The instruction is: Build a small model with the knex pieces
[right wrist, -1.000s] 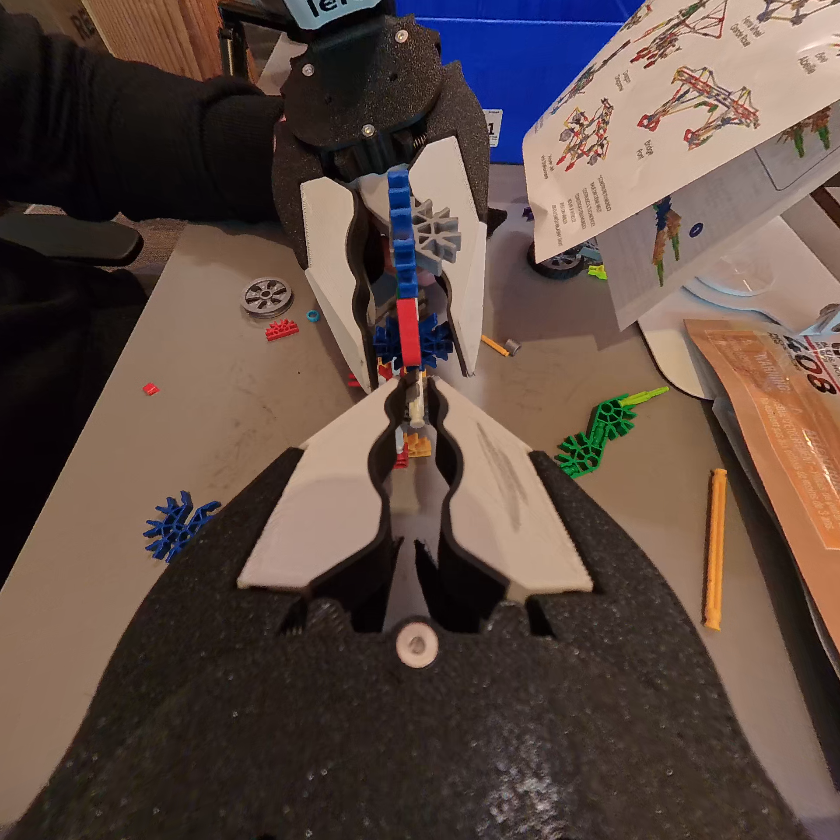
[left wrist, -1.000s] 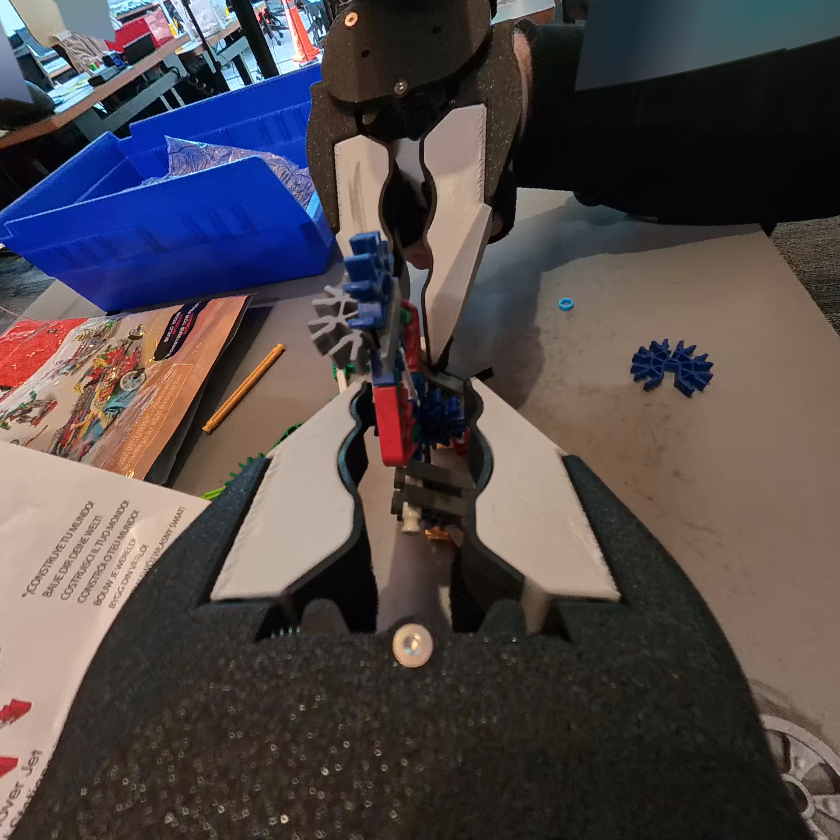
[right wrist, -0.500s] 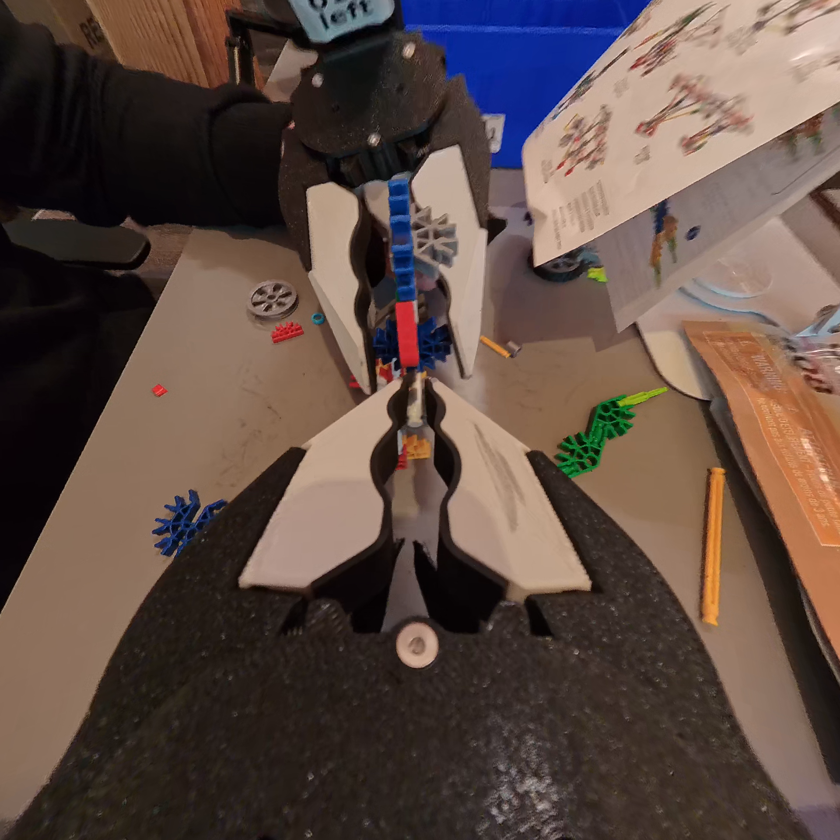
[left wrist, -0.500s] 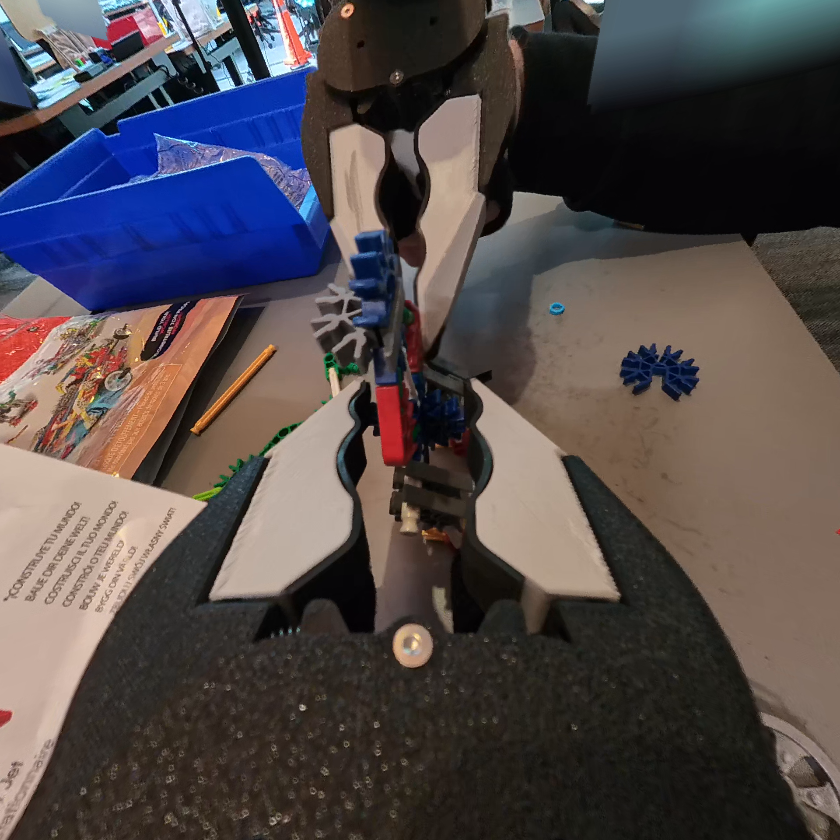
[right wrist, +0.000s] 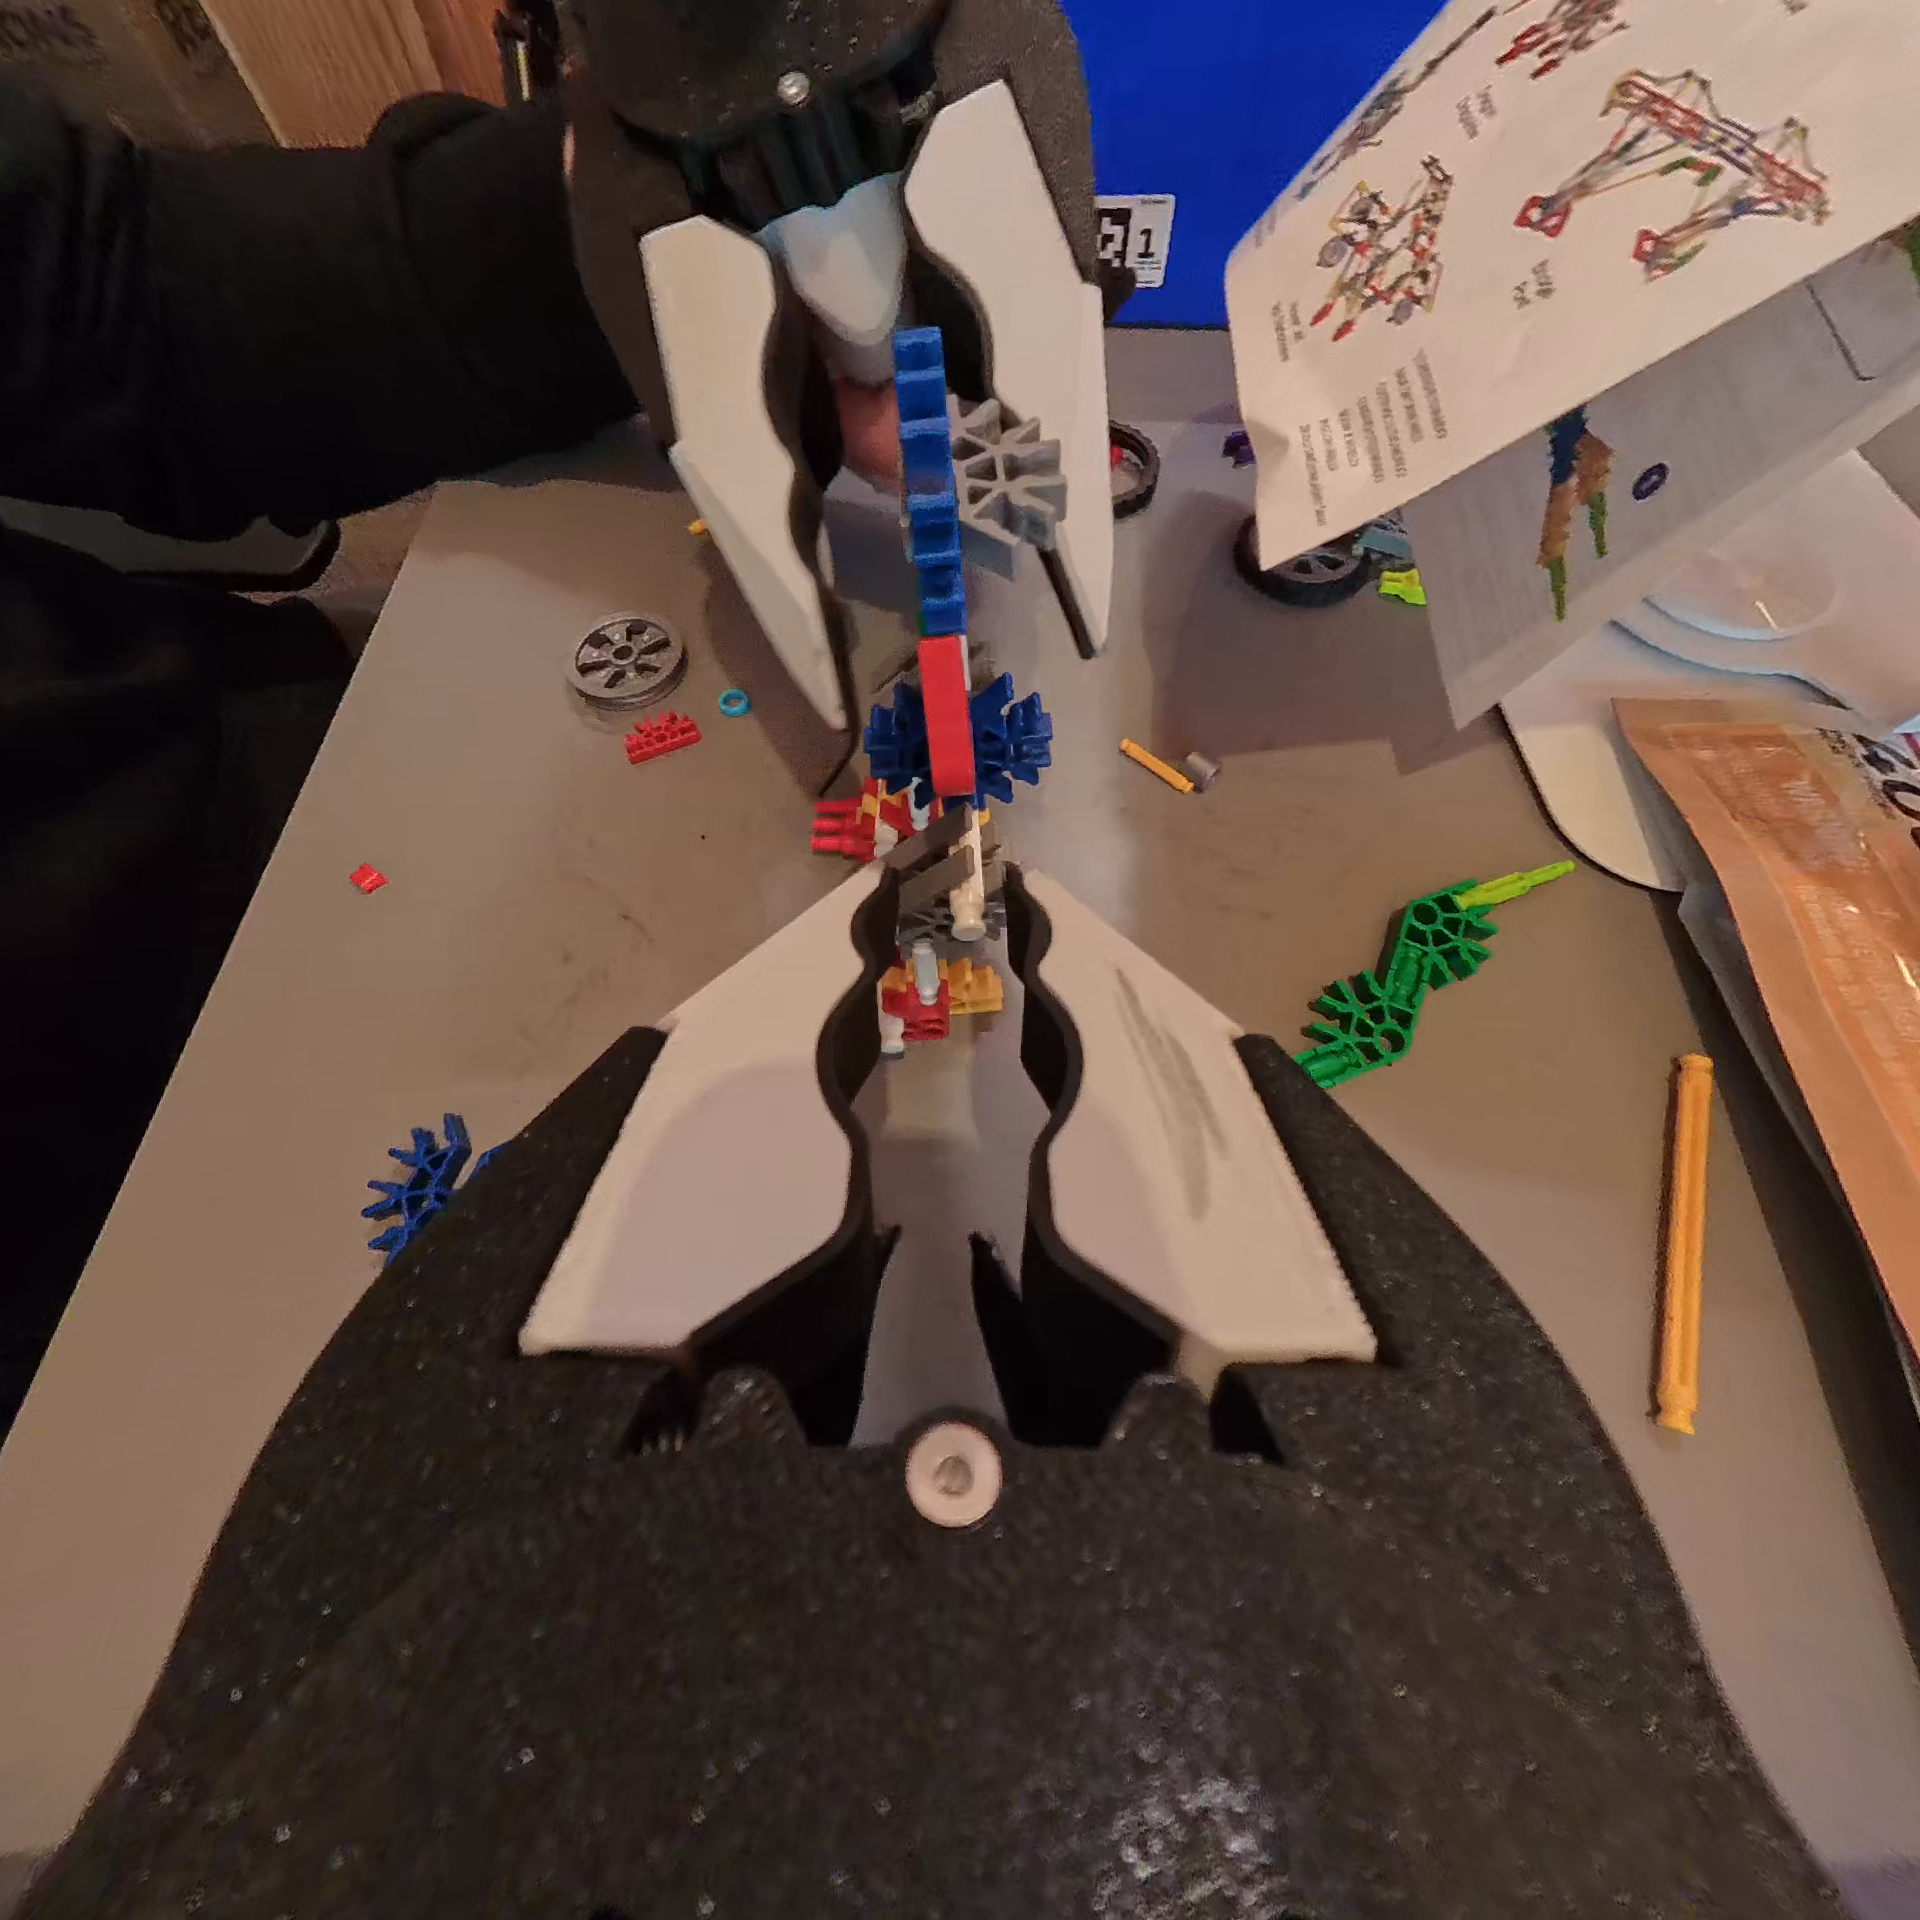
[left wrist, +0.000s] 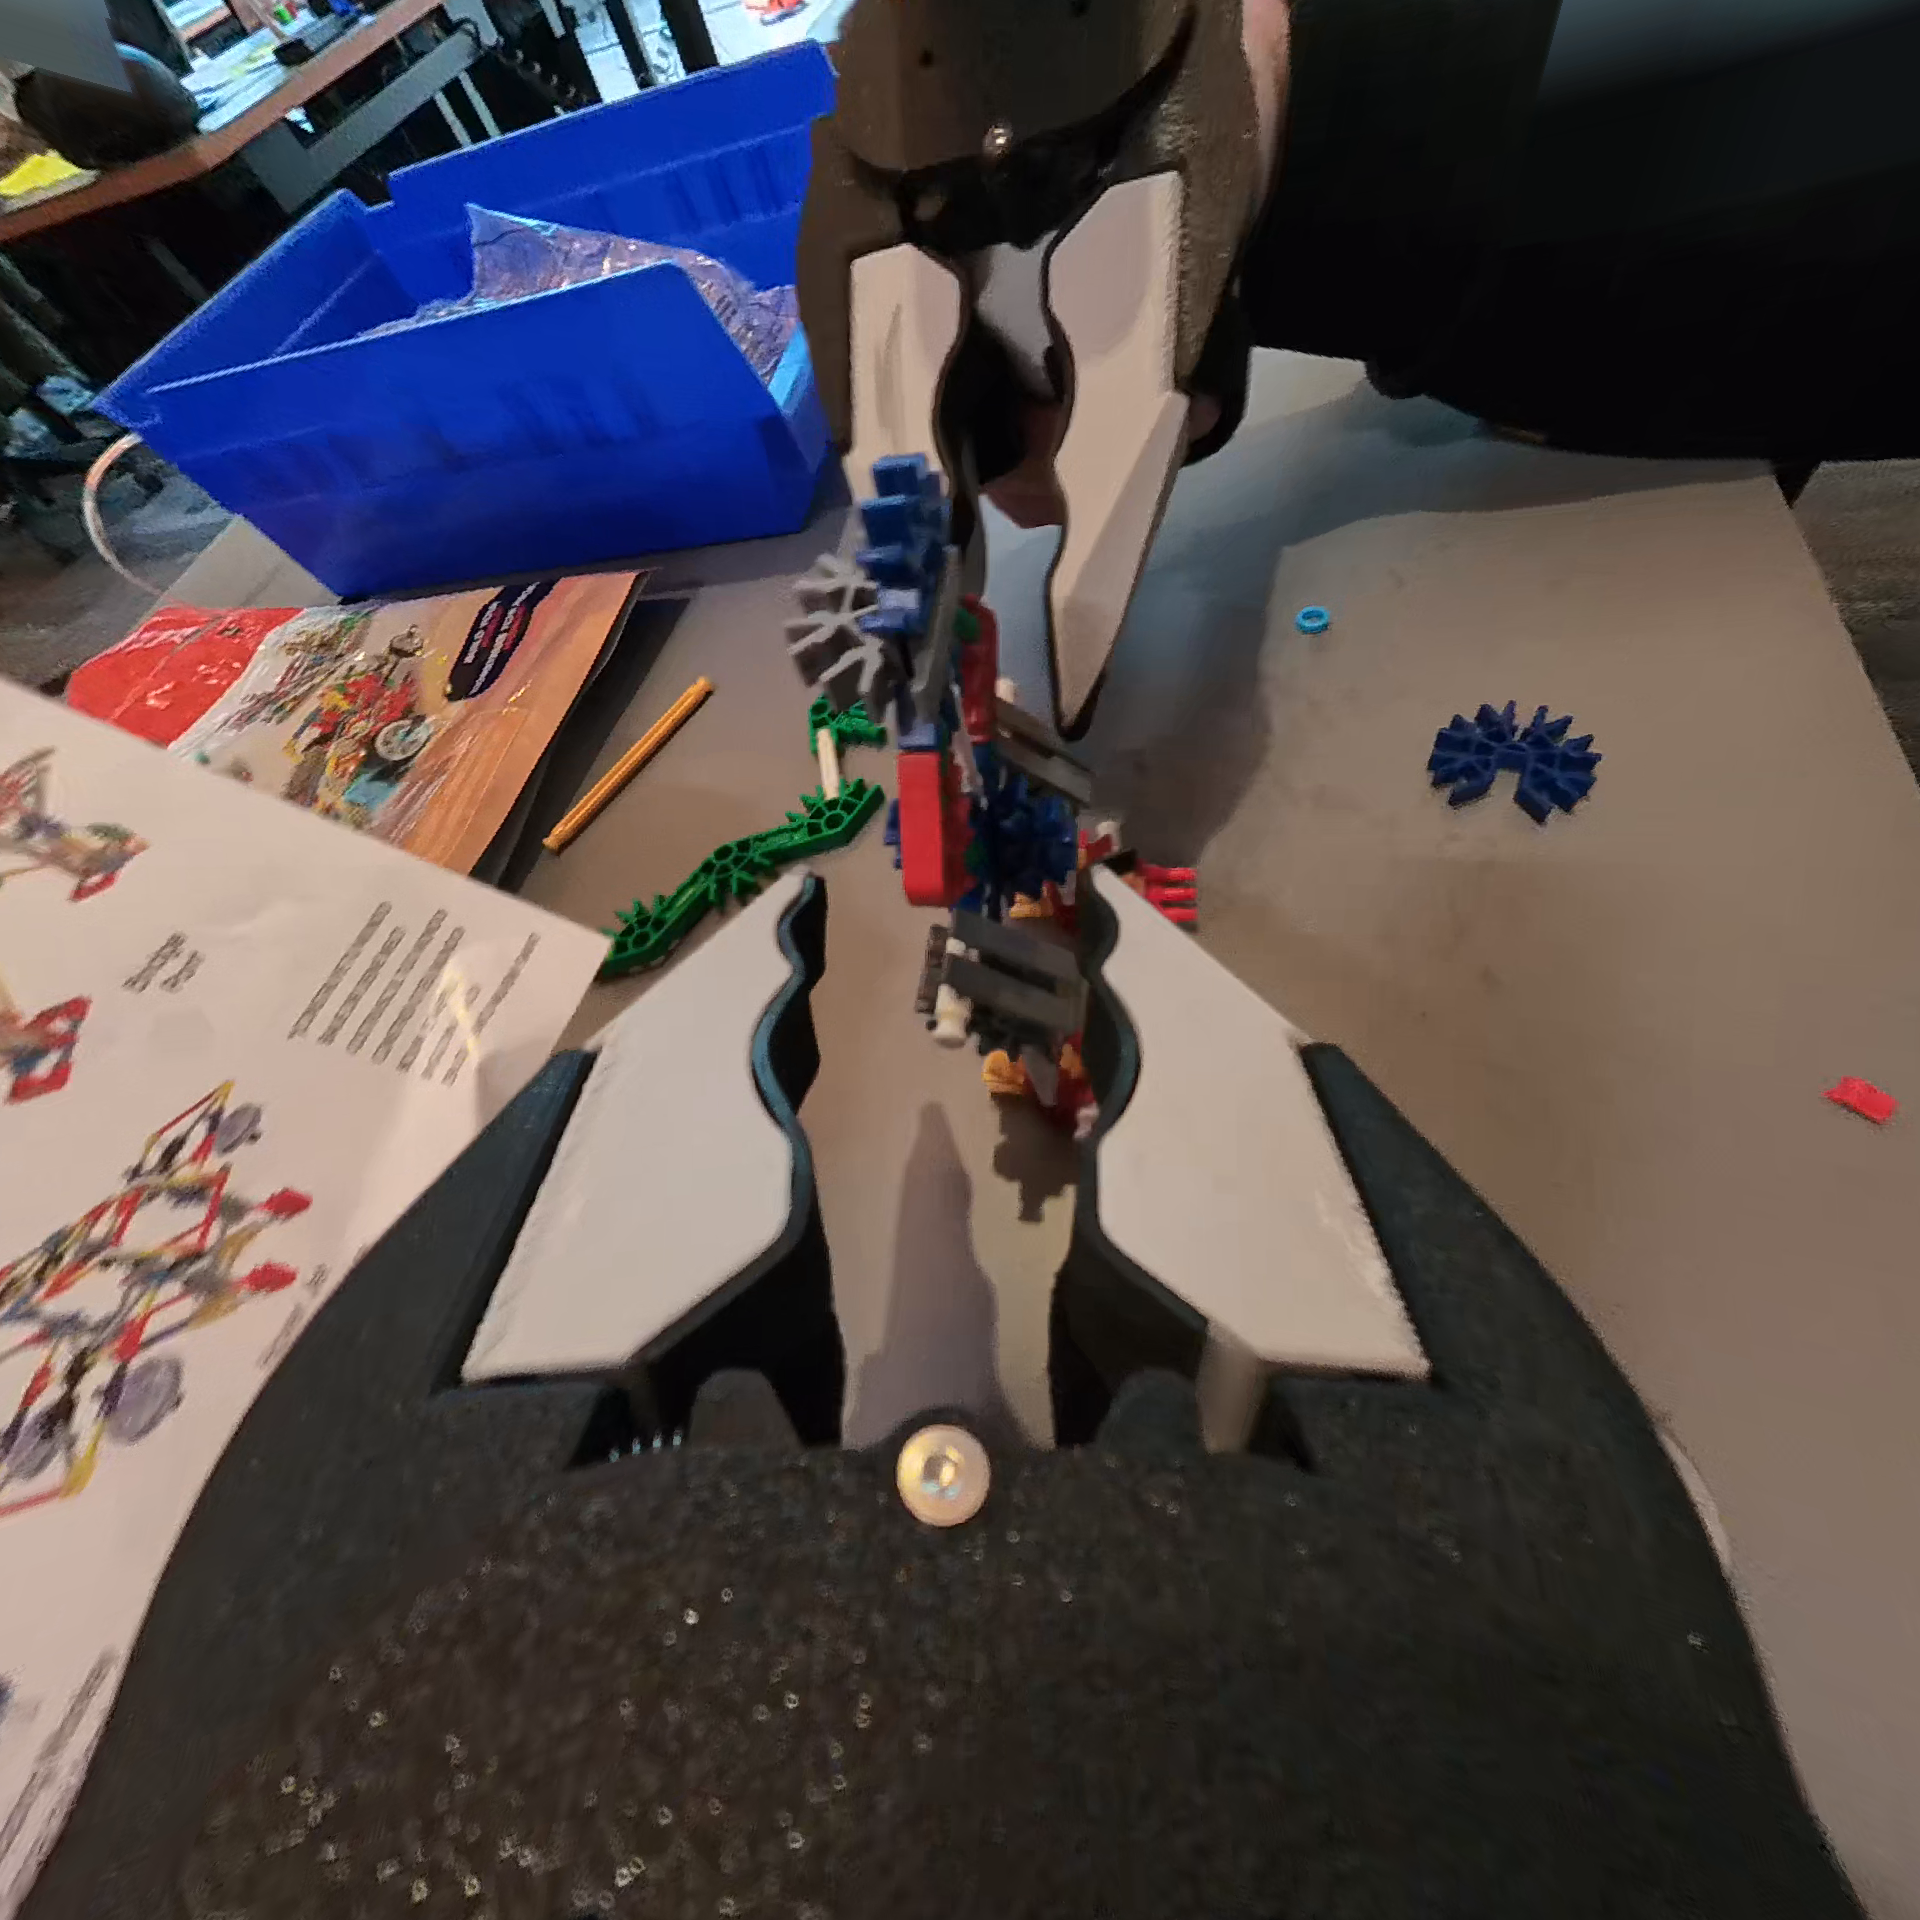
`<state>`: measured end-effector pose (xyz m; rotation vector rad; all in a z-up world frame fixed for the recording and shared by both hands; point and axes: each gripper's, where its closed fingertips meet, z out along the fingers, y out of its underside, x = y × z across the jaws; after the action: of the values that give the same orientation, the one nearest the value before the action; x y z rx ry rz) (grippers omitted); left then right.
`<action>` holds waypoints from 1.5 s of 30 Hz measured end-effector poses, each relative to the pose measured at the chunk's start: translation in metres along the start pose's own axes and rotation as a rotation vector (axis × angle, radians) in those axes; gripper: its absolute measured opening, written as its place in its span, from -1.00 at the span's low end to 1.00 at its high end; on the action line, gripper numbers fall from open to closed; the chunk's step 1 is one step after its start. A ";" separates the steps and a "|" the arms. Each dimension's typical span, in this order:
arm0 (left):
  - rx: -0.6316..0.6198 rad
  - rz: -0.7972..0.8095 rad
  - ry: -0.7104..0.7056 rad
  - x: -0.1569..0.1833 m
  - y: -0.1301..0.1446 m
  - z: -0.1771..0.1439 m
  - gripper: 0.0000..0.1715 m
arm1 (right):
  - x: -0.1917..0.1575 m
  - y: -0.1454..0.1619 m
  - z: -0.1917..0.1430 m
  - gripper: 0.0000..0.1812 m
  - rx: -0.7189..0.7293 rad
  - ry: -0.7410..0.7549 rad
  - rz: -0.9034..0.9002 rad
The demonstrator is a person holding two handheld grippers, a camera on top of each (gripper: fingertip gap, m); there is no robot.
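A toy model [left wrist: 935, 821] of blue, red, grey and yellow snap-together pieces stands tilted on the grey table [left wrist: 1455, 1039]. My left gripper [left wrist: 951, 878] is open around its lower part. The model leans on the right finger [left wrist: 1195, 1143], and bare table shows beside the left one. In the right wrist view the left gripper [right wrist: 958, 681] flanks the model's blue stack [right wrist: 930, 468]. My right gripper [right wrist: 948, 881] faces it with its jaws a little apart on either side of the model's grey bars [right wrist: 935, 868]. It also shows in the left wrist view [left wrist: 1008, 696], above the model.
A blue bin [left wrist: 468, 416] stands at the back. An instruction sheet [right wrist: 1507, 260] and an orange packet [right wrist: 1818, 935] lie to one side. Green connectors [right wrist: 1392, 987], a yellow rod [right wrist: 1678, 1257], a blue snowflake piece [left wrist: 1512, 758] and a grey wheel [right wrist: 627, 662] lie loose. My right fingertips sit around 4 centimetres from my left ones.
Both grippers' jaws have widened a little. The model now tilts against my left gripper's right finger, with a gap at the left finger. The left wrist view has pulled back slightly.
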<state>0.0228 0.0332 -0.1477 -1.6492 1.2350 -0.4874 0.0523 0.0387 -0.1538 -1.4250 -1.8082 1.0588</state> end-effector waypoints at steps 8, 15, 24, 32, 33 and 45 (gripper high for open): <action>0.056 -0.065 0.014 -0.007 -0.002 -0.015 -0.59 | 0.001 -0.001 0.001 -0.75 0.008 0.046 -0.015; 0.125 -0.102 0.082 -0.001 -0.013 -0.017 -0.89 | -0.002 0.003 0.014 -0.61 -0.029 0.043 -0.014; 0.147 -0.172 0.135 -0.004 -0.014 -0.017 -0.89 | -0.006 0.006 0.022 -0.66 -0.065 0.058 -0.034; 0.125 -0.131 -0.083 -0.034 -0.009 -0.026 -0.82 | -0.015 0.002 0.026 -0.61 -0.072 0.067 -0.047; 0.118 -0.135 -0.084 -0.035 -0.008 -0.025 -0.83 | -0.017 0.002 0.027 -0.60 -0.075 0.064 -0.050; 0.099 -0.184 -0.188 -0.055 -0.002 -0.032 -0.62 | 0.025 0.003 -0.005 -0.54 -0.019 0.234 0.025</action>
<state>-0.0232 0.0667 -0.1195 -1.6904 0.9135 -0.4862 0.0514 0.0646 -0.1547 -1.5178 -1.6400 0.8495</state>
